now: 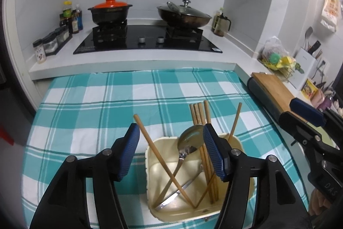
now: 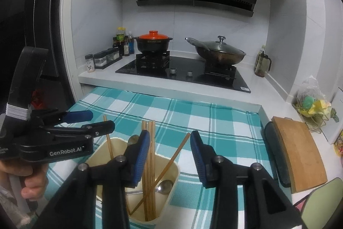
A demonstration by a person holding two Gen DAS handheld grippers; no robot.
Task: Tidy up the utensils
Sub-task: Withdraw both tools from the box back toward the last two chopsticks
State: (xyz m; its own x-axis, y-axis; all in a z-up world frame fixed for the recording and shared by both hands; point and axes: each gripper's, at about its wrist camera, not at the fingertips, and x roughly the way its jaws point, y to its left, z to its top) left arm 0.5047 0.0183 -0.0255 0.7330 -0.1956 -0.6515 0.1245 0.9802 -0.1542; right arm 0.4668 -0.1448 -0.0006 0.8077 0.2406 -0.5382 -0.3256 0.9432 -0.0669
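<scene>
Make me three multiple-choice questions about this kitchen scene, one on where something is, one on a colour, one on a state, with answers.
1. Where do the chopsticks stand?
A. in the cream holder
B. on the stove
C. on the cutting board

2. What colour is the clay pot's lid?
A. green
B. orange
C. white

3. How are the left tongs?
A. shut on a spoon
B. shut on chopsticks
C. open, holding nothing

Answers: 1 A, they lean inside the holder on the checked cloth. 2 B, the lid is bright orange. 3 C, the blue pads stand apart with nothing pressed between them.
</scene>
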